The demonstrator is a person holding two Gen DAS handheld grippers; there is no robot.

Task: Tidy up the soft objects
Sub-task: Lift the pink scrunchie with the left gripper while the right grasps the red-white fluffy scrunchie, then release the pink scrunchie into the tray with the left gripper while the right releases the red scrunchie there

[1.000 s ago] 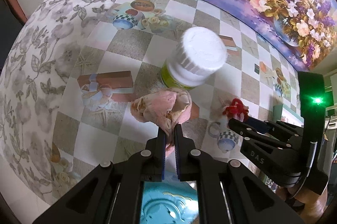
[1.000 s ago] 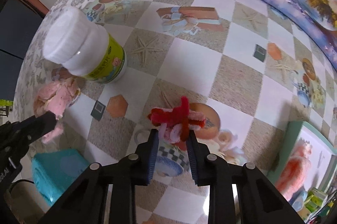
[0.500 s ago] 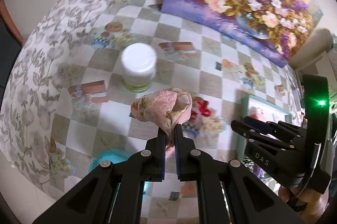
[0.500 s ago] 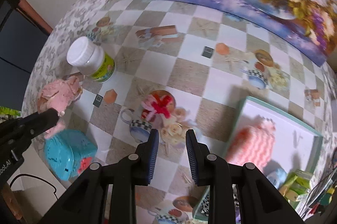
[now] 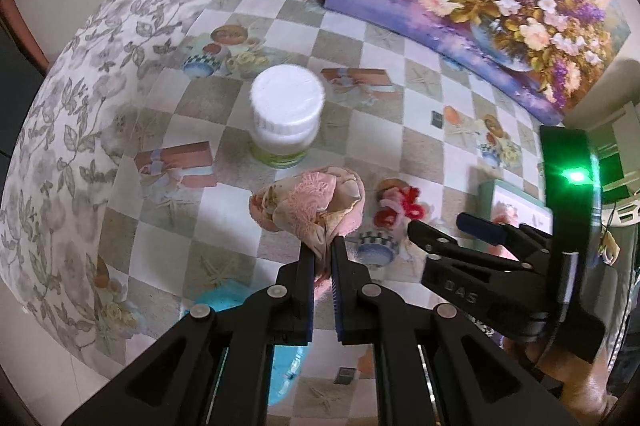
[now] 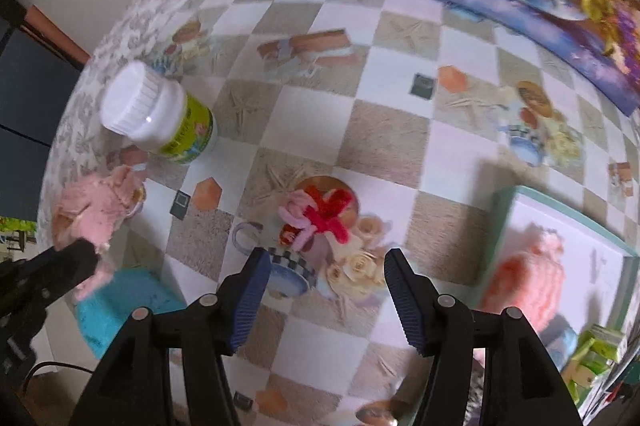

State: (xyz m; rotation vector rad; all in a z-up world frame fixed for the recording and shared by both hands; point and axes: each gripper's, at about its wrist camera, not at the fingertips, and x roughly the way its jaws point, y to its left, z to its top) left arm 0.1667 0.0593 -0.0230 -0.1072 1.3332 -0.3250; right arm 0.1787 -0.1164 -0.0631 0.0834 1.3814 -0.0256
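- Left wrist cam looks down steeply on the checkered tablecloth [image 5: 420, 145] from fairly close.
- Right wrist cam does likewise; both catch the white-capped bottle [image 5: 286, 113] [image 6: 156, 113].

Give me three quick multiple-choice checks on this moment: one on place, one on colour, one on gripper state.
1. Where is the red-pink pipe-cleaner bow?
A. On the table
B. In the right gripper
C. On the bottle

2. What colour is the bottle cap?
A. Blue
B. White
C. Red

3. How is the left gripper?
A. Open and empty
B. Shut on the bottle
C. Shut on the pink cloth

Answers: 1 A, the bow lies on the tablecloth ahead of the open right gripper. 2 B, the cap is plain white. 3 C, its fingers pinch the cloth's lower edge.
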